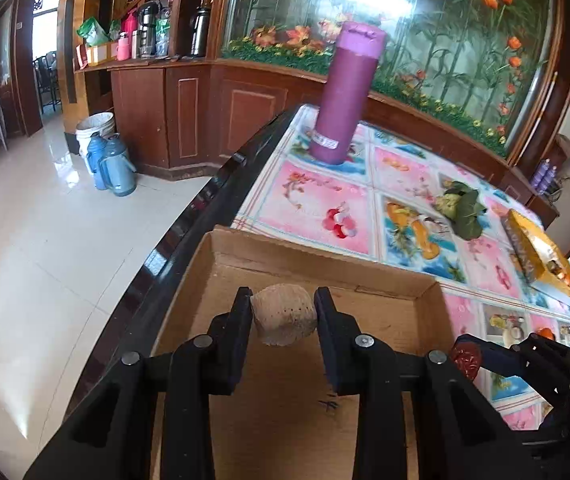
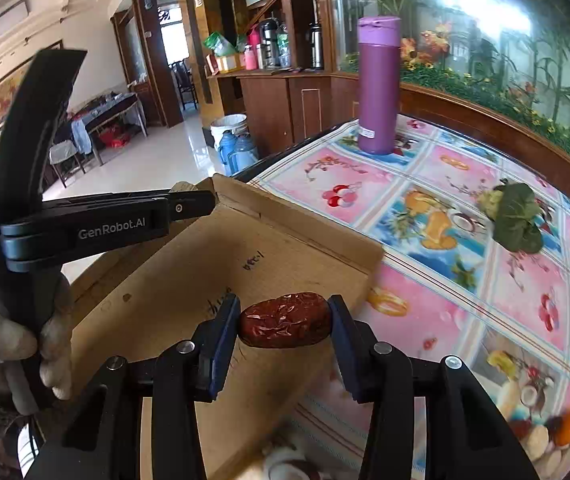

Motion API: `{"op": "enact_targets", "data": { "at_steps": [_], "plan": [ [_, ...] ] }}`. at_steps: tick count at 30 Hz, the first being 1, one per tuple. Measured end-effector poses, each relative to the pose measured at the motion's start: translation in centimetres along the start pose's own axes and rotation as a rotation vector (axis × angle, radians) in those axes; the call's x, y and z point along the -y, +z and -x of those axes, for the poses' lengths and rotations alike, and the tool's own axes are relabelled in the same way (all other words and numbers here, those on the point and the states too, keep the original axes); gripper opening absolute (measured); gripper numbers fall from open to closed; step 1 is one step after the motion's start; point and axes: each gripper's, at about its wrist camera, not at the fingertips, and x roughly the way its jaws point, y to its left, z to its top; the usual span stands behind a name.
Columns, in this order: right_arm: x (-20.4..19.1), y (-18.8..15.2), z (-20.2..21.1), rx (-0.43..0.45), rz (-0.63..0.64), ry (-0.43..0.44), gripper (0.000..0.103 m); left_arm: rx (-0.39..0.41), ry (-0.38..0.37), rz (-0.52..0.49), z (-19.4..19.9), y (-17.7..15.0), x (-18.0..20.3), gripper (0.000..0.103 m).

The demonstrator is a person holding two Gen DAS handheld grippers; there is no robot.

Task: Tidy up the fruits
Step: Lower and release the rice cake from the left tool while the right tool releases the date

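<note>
While both hang over cardboard box (image 1: 245, 264), L gripper (image 1: 284, 308) pinches tan round fruit (image 1: 284, 315), R gripper (image 2: 285, 314) pinches red date (image 2: 285, 320).

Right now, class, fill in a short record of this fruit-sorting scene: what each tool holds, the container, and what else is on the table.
left tool: shut on a pale round fruit, over the cardboard box
right tool: shut on a red date, at the box's edge
box contents: none visible
tablecloth: fruit pattern
also on table: purple bottle, upright; leafy greens
</note>
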Motion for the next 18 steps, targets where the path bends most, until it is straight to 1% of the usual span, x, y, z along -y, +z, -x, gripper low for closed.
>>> {"op": "enact_targets", "data": {
  "at_steps": [1, 3, 6, 8, 9, 10, 11, 12, 14, 15, 18],
  "plan": [
    [-0.3, 0.3, -0.7, -0.008, 0.01, 0.0, 0.049, -0.014, 0.022, -0.004, -0.5, 0.2, 0.0, 0.031],
    [-0.6, 0.8, -2.0, -0.026, 0.027, -0.011, 0.049, -0.043, 0.041, -0.002, -1.5, 0.6, 0.1, 0.031],
    [-1.0, 1.3, -3.7, -0.055, 0.039, -0.022, 0.049, -0.081, 0.037, 0.024, -2.9, 1.0, -0.1, 0.031],
    [-1.1, 1.6, -4.7, -0.068, 0.044, -0.033, 0.049, -0.09, 0.039, 0.035, -3.4, 1.0, -0.2, 0.031],
    [-1.2, 1.7, -5.0, -0.072, 0.045, -0.035, 0.049, -0.093, 0.041, 0.039, -3.6, 1.0, -0.3, 0.034],
    [-1.2, 1.8, -5.3, -0.073, 0.044, -0.037, 0.049, -0.098, 0.042, 0.046, -3.7, 0.9, -0.4, 0.04],
    [-1.4, 1.8, -5.5, -0.072, 0.043, -0.04, 0.052, -0.101, 0.04, 0.055, -3.8, 0.9, -0.6, 0.042],
    [-1.4, 1.9, -5.6, -0.071, 0.04, -0.043, 0.063, -0.105, 0.035, 0.067, -3.7, 0.9, -0.8, 0.046],
    [-1.4, 1.9, -5.3, -0.055, 0.033, -0.043, 0.079, -0.111, 0.023, 0.09, -3.3, 0.8, -1.1, 0.048],
    [-1.5, 2.0, -4.9, -0.04, 0.031, -0.045, 0.081, -0.116, 0.016, 0.104, -2.9, 0.8, -1.4, 0.049],
    [-1.3, 2.2, -3.2, -0.008, 0.028, -0.06, 0.081, -0.107, 0.007, 0.134, -1.3, 0.8, -1.7, 0.053]
  ]
}}
